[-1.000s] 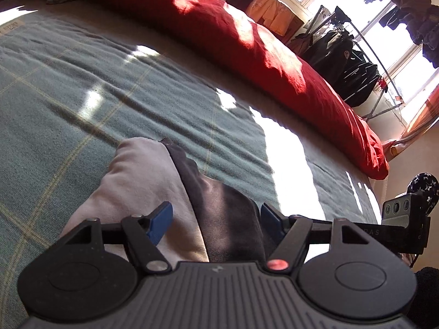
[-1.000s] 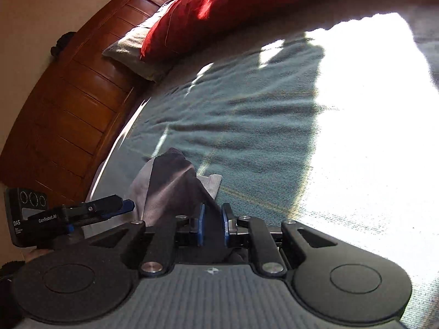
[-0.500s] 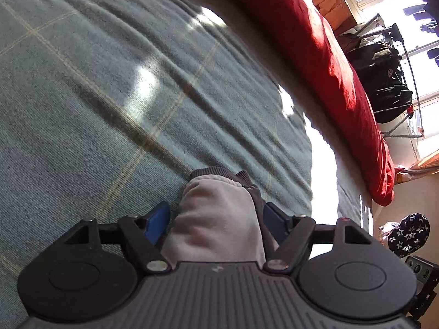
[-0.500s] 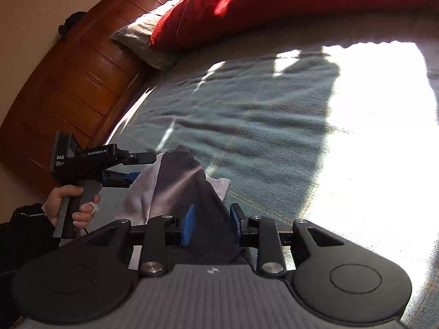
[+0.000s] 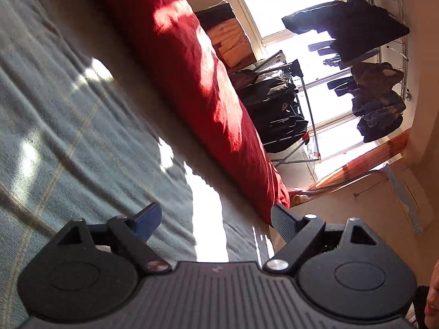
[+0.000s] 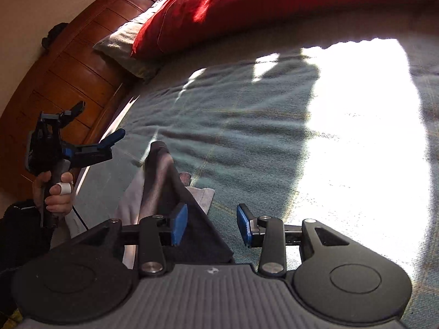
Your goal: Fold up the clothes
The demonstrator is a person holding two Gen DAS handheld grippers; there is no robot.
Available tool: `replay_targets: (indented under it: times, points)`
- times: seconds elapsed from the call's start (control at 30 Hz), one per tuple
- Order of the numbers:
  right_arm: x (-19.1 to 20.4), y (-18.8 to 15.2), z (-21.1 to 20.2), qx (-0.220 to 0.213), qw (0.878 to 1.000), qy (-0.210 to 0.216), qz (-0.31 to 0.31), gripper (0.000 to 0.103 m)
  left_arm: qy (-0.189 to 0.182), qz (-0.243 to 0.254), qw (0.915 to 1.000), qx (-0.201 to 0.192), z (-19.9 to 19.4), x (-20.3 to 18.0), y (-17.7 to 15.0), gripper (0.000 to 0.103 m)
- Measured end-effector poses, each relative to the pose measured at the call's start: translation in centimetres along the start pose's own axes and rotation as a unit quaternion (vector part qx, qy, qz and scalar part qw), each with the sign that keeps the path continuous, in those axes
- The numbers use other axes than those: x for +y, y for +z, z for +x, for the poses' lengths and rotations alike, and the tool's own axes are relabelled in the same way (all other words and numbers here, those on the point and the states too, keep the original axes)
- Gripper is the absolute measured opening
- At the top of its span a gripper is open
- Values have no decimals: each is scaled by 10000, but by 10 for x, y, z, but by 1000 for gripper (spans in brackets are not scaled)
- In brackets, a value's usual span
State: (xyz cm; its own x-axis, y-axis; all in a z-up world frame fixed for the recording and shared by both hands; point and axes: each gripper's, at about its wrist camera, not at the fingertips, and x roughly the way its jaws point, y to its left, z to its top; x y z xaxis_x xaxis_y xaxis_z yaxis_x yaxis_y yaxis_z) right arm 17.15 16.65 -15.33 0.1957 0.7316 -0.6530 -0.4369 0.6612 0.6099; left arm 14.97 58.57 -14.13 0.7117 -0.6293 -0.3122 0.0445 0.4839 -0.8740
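A folded grey and dark garment lies on the teal blanket, seen in the right wrist view at lower left. My right gripper stands open just above its near dark corner, nothing between the blue pads. The left gripper is also seen there, lifted off to the left in a person's hand, its fingers spread. In the left wrist view my left gripper is open and holds nothing over the blanket; the garment is out of that view.
A long red duvet runs along the far side of the bed, with a pillow by the wooden headboard. A drying rack with dark clothes stands by the bright window. Strong sunlight covers the blanket's right part.
Both grippers have let go of the garment. The right jaws opened from shut. The left gripper lifted up and away to the left, so the garment left its view.
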Motion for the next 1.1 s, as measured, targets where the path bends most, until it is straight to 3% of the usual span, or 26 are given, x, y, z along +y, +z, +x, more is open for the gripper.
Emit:
replay_targets:
  times: [0.1, 0.27, 0.33, 0.37, 0.4, 0.47, 0.57, 0.67, 0.8, 0.93, 1.0, 1.1]
  points:
    - [15, 5, 9, 80, 9995, 187, -234, 44, 48, 125, 9999, 107, -13, -10, -13, 87]
    - [50, 9, 39, 401, 9921, 655, -995, 44, 248, -3, 9974, 680, -19, -3, -65, 88]
    - [63, 7, 62, 663, 9860, 862, -1267, 45, 918, 33, 9921, 854, -15, 11, -84, 87]
    - [66, 5, 74, 820, 9831, 935, -1341, 45, 1208, 85, 9888, 874, -13, 18, -89, 82]
    - [70, 2, 86, 926, 9808, 943, -1432, 45, 1256, 65, 9888, 806, -13, 24, -91, 76]
    - [77, -5, 113, 1235, 9735, 997, -1648, 45, 1220, -36, 9906, 616, -14, 34, -89, 76]
    - [83, -8, 143, 1313, 9690, 823, -1925, 45, 1270, -1, 9904, 542, -17, 32, -82, 76]
    - [85, 1, 138, 1295, 9717, 753, -1825, 45, 1470, 239, 9880, 409, -29, 13, -86, 76]
    - [99, -2, 99, 1254, 9637, 730, -2241, 46, 1893, 506, 9805, 134, -55, -15, -107, 82]
    - [118, -31, 69, 1539, 9400, 1259, -2774, 46, 2443, 568, 9680, -75, -77, -32, -140, 82]
    - [127, -53, 68, 1769, 9236, 1464, -3070, 47, 2529, 341, 9667, -195, -86, -31, -158, 82]
    - [128, -84, 76, 2154, 9049, 1446, -3374, 48, 2796, 12, 9598, -270, -92, -27, -184, 82]
